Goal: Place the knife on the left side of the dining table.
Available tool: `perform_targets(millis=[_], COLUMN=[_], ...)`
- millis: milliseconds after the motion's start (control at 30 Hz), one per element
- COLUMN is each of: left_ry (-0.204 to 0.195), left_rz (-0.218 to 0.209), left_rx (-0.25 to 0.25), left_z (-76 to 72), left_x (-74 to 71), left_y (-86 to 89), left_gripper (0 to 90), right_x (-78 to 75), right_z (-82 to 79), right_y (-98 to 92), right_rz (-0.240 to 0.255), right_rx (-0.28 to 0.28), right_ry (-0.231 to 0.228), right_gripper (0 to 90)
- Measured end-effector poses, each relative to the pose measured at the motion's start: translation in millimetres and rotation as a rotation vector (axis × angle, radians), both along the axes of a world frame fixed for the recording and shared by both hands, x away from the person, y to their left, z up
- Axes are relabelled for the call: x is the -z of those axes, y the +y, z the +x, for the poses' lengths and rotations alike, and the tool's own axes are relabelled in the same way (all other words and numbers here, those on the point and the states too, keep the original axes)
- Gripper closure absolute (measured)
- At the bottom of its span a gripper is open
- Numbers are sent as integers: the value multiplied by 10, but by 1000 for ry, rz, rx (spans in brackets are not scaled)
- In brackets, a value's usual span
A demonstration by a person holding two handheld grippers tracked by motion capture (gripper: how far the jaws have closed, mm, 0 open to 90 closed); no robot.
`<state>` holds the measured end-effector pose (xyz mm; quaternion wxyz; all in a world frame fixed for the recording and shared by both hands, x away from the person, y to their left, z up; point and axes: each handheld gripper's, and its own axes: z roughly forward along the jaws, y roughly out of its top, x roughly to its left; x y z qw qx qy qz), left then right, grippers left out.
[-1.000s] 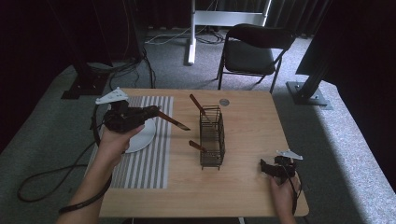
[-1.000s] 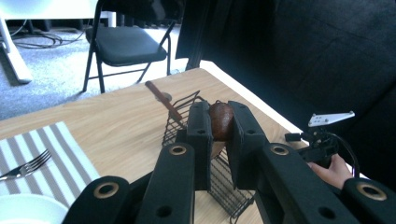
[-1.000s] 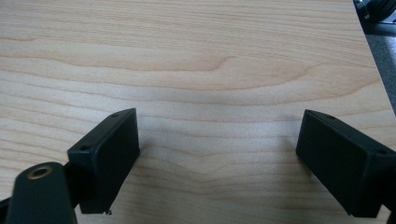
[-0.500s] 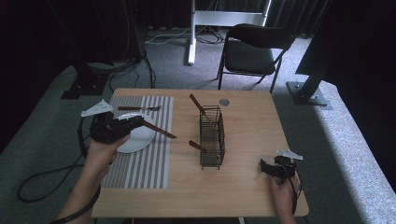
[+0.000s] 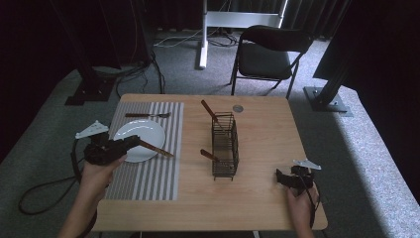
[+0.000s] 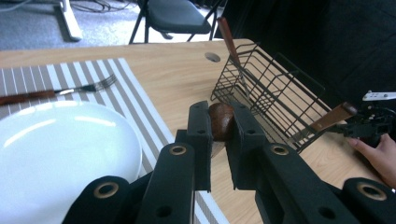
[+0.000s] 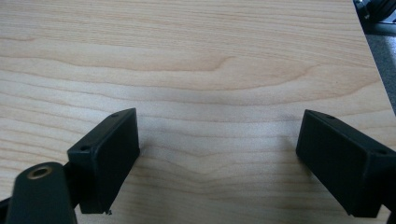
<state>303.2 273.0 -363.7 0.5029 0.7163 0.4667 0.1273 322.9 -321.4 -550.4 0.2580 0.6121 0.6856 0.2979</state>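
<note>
My right gripper (image 5: 285,177) sits low over the near right corner of the wooden table (image 5: 267,134). Its jaws are wide apart and hold nothing; I see bare wood between them. My left gripper (image 5: 130,143) is at the near left edge, and its jaws are squeezed tight on the brown wooden handle of a utensil (image 5: 153,148). I cannot tell if it is a knife or a spoon. It sticks out to the right over the striped mat (image 5: 148,168), just past the white plate (image 5: 141,134) that sits on the mat. A fork (image 5: 146,115) with a wooden handle lies on the mat on the far side of the plate. In the middle of the table stands a black wire basket (image 5: 225,146) with two more wooden handles poking out. Past the table, on the grey carpet (image 5: 346,144), stands a dark folding chair (image 5: 270,49). The room behind it is very dark.
</note>
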Motion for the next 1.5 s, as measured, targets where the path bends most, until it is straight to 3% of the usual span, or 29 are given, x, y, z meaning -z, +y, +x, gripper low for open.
perform_targets(millis=[167,400,800,1000,1300,1500], left_ry=[17,73,114,130,173,184], left_rz=[7,-18,-30,-61,-108,-76], left_rx=[-15,-11,-36,-59,-163,-214], left_z=[-46,-62,-85,-89,-119,-119], left_x=[152,367,506,546,765,879], left_y=[41,73,146,197,430,498], left_gripper=[809,809,809,807,761,710], right_x=[0,0,0,0,-1,-1], right_z=[0,0,0,0,0,0], right_y=[1,0,0,0,1,1], right_rz=[0,0,0,0,0,0], right_rx=[0,0,0,0,1,1], right_ry=[0,0,0,0,1,1], right_gripper=[126,126,126,126,126,126])
